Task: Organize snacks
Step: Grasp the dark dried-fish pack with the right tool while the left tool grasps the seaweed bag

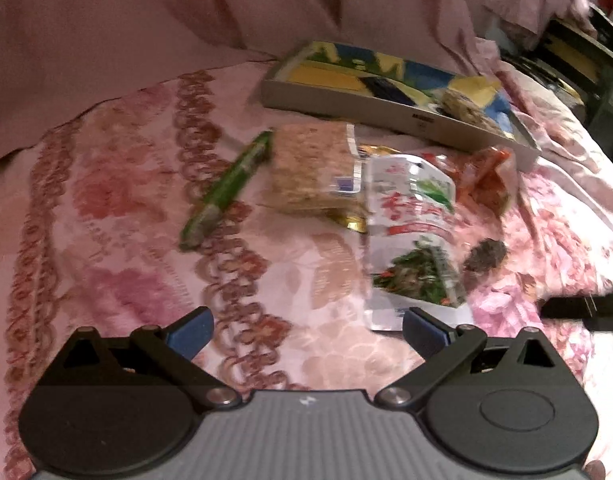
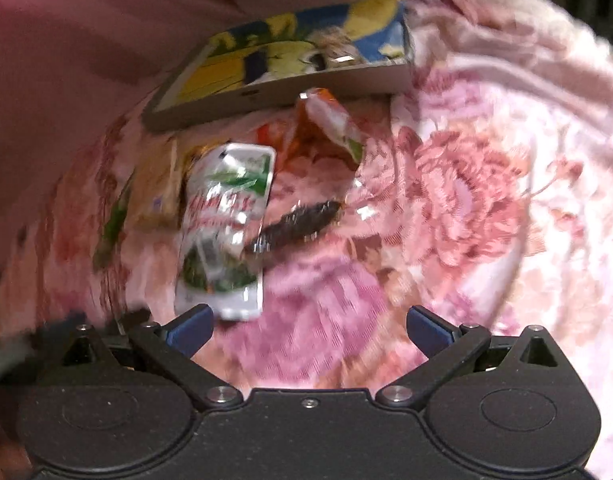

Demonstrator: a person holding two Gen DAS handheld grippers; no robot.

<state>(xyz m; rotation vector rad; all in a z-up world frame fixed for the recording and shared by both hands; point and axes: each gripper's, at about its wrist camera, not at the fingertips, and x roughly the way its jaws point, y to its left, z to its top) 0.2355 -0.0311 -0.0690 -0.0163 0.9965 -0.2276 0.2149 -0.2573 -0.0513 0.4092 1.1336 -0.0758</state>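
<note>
Snacks lie on a pink floral bedspread. A green stick packet (image 1: 226, 184) lies left of a tan cracker pack (image 1: 312, 168). A white pouch with green vegetables printed on it (image 1: 414, 232) (image 2: 226, 228) lies in the middle, an orange packet (image 1: 488, 176) (image 2: 326, 124) behind it, a small dark clear-wrapped snack (image 1: 486, 258) (image 2: 294, 226) to its right. A shallow grey box (image 1: 386, 110) (image 2: 290, 96) with a yellow-blue cartoon lining sits at the back, one snack in it. My left gripper (image 1: 306, 332) is open, its right finger near the pouch's bottom edge. My right gripper (image 2: 308, 330) is open and holds nothing.
A pink fabric wall (image 1: 186, 20) rises behind the bed. Dark furniture (image 1: 586, 64) stands past the bed's right edge. A dark part of the other gripper (image 1: 582, 306) shows at the right. Open bedspread (image 2: 466, 208) lies right of the snacks.
</note>
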